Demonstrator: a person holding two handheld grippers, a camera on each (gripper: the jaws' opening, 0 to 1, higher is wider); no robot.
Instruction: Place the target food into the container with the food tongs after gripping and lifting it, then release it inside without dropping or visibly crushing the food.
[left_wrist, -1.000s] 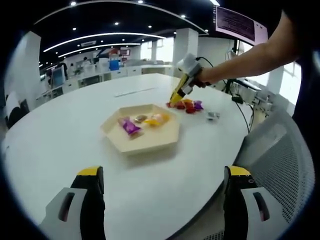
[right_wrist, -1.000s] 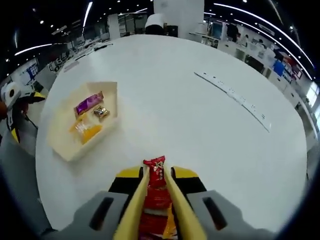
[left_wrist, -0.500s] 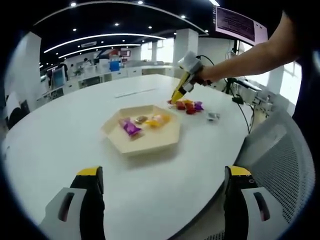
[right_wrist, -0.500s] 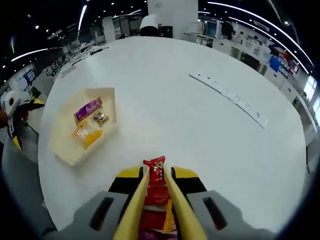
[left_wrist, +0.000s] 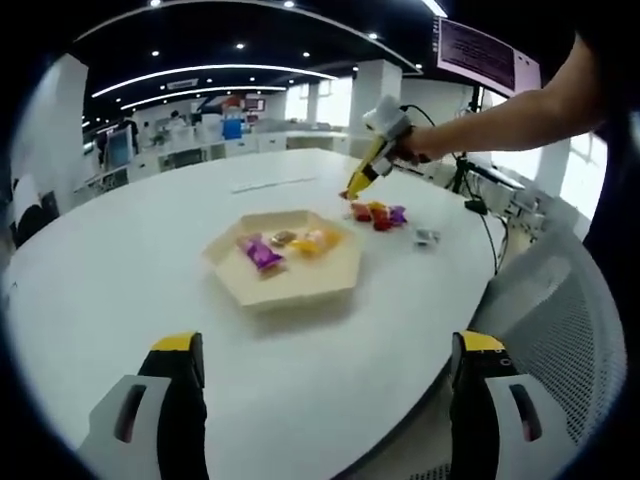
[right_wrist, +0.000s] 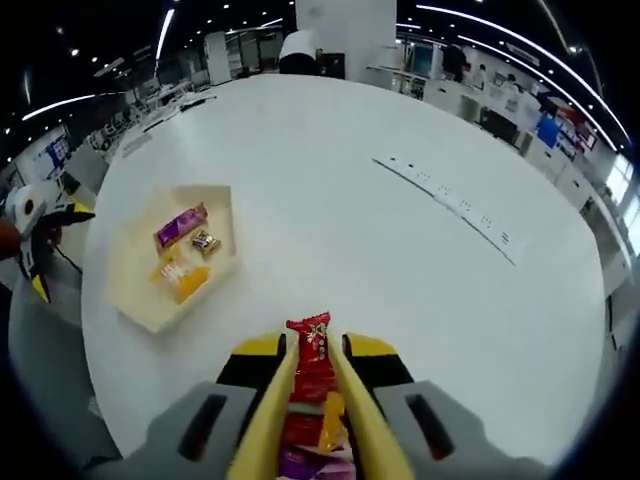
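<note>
— Fingers? 
— Your right gripper (right_wrist: 314, 400) squeezes yellow tongs (right_wrist: 345, 410) pinching a red packet (right_wrist: 311, 362), lengthwise along them, above the bench (right_wrist: 380, 230). 
— Left gripper (left_wrist: 325, 400)? 
— Spread, holding nothing, near the bench edge.

Red snack packet (right_wrist: 313, 352), yellow tongs (right_wrist: 352, 420), pale beige tray (left_wrist: 300, 280), white table (right_wrist: 380, 260)

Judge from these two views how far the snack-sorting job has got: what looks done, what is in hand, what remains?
Done: three wrapped snacks, a purple packet among them, already lie in the hexagonal tray. In hand: the right gripper works yellow tongs closed on a red packet, lifted off the white table. Left: carrying it to the tray and releasing it inside; several snacks lie beside the tray. The left gripper is open.
</note>
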